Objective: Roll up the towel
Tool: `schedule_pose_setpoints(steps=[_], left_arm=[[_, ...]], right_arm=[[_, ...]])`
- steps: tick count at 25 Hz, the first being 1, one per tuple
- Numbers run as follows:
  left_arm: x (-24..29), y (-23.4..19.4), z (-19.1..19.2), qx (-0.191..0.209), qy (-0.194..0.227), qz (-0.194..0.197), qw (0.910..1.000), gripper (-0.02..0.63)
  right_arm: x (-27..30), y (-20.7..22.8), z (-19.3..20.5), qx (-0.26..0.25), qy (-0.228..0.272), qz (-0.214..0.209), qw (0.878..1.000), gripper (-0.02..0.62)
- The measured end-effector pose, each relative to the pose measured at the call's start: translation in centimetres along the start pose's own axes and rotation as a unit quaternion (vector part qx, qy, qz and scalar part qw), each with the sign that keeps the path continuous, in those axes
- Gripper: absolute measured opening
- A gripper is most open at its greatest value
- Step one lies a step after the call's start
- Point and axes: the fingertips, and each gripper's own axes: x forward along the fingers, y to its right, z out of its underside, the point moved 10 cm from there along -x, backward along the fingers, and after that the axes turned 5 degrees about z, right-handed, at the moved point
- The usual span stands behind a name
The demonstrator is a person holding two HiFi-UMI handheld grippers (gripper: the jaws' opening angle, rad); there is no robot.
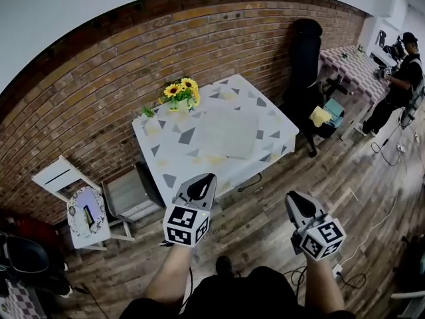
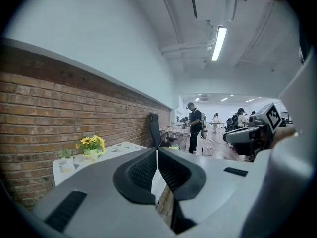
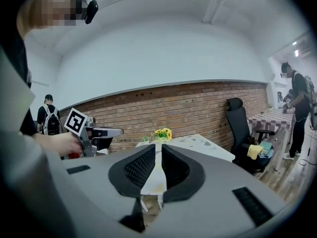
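A pale towel (image 1: 229,133) lies flat on the white table (image 1: 166,155) with grey triangles, by the brick wall. Both grippers hang over the wooden floor in front of the table, well short of it. My left gripper (image 1: 202,181) (image 2: 157,155) is shut, its pads meeting with nothing between them. My right gripper (image 1: 295,198) (image 3: 158,152) is closed to a thin slit and holds nothing. Each gripper view looks toward the table (image 3: 198,143), where the towel is too small to make out. The left gripper (image 3: 116,131) also shows in the right gripper view.
A pot of sunflowers (image 1: 180,93) stands at the table's far left corner. A black office chair (image 1: 305,58) is right of the table. A grey crate (image 1: 129,195) and a white chair (image 1: 66,175) sit to its left. A person (image 1: 398,78) works at a checkered table (image 1: 355,65) far right. Cables lie on the floor.
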Motion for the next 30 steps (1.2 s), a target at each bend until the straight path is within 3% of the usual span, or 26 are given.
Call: schedule_pose_setpoints(steps=[12,24,30], left_arm=[[4.2,-3.8,0.2,-0.008,-0.022,-0.017,0.9996,0.025],[18.9,-6.9,-1.7,-0.027,-0.061,-0.069,0.9954,0.025],[23.0,-7.2,-2.1,-0.031,-0.072,-0.094,0.9924,0.025]], right_arm=[[7.8,3.0,-1.6,0.003,-0.009,-0.031,0.999,0.046],[21.4,16.9,-4.3,-0.005,-0.037,-0.103,0.994,0.044],[26.1,20.3,-4.4,-0.010,-0.057,-0.148,0.987,0.044]])
